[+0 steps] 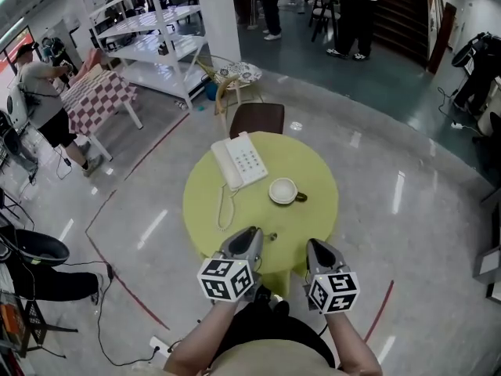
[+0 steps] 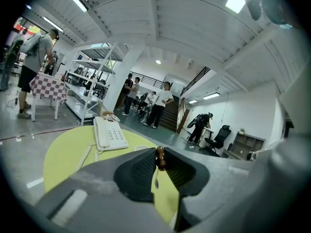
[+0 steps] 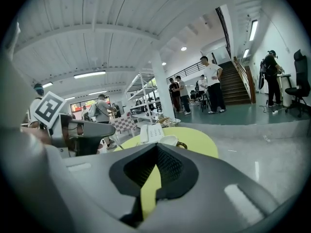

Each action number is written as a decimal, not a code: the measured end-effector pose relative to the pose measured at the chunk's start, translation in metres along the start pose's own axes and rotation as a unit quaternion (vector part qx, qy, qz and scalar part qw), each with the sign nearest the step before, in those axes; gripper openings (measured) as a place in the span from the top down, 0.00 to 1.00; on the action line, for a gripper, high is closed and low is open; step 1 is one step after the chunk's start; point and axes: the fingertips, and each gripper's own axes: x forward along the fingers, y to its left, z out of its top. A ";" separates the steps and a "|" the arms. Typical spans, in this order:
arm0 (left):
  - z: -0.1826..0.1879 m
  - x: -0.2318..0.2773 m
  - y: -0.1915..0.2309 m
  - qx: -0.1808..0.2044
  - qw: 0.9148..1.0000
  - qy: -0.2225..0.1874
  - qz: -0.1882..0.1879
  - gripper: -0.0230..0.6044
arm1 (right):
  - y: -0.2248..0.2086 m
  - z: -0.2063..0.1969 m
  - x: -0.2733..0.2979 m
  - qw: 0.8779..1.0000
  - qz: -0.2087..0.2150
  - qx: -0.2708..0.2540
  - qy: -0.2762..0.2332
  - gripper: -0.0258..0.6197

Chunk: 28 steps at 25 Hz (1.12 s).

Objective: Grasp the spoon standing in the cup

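Observation:
My left gripper is shut on the spoon, pinching its brown beaded handle between the pads. The thin shaft and small bowl hang below the jaws, above the yellow table. In the head view the spoon sticks out at the gripper's tip, over the table's near edge. The white cup with a dark handle stands mid-table, nothing in it, well ahead of both grippers. My right gripper hovers at the near edge, shut with nothing between its pads. The cup lies straight ahead of it.
A white desk phone with a coiled cord lies on the table's far left. A brown chair stands behind the table. Shelving, a checked table and several people are farther off on the glossy floor.

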 end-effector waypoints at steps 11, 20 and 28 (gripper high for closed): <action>-0.004 0.005 -0.012 0.007 1.000 -0.003 -0.006 0.87 | -0.007 -0.002 -0.006 1.000 0.002 -0.009 0.000 0.96; -0.007 0.001 -0.017 0.005 1.000 0.000 -0.007 0.87 | -0.005 -0.002 -0.013 1.000 0.006 -0.010 0.001 0.96; -0.008 -0.004 -0.018 0.000 1.000 0.001 -0.004 0.87 | -0.002 -0.004 -0.017 1.000 0.009 -0.012 0.005 0.96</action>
